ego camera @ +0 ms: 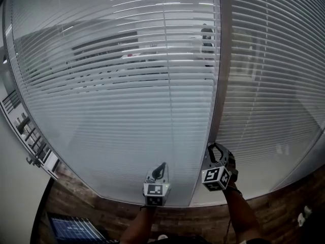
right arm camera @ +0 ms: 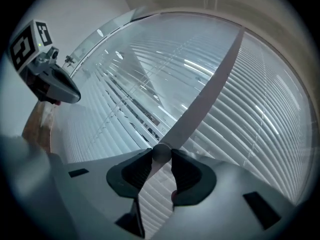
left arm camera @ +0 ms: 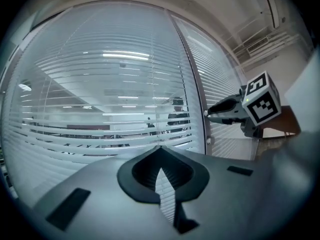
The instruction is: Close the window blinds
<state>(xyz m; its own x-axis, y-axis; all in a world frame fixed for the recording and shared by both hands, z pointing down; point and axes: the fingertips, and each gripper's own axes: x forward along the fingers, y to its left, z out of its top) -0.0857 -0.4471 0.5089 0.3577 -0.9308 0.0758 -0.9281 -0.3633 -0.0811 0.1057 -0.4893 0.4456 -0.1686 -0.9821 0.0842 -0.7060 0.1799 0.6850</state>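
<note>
At window post (ego camera: 219,60): right gripper (ego camera: 215,147) fingers clamped on round knob (right arm camera: 161,154), left gripper (ego camera: 161,166) fingers closed, empty; risk: smooth knob may slip between pads on twisting, leaving blinds (ego camera: 111,85) part-open

White blinds (ego camera: 117,100), slats partly open.
</note>
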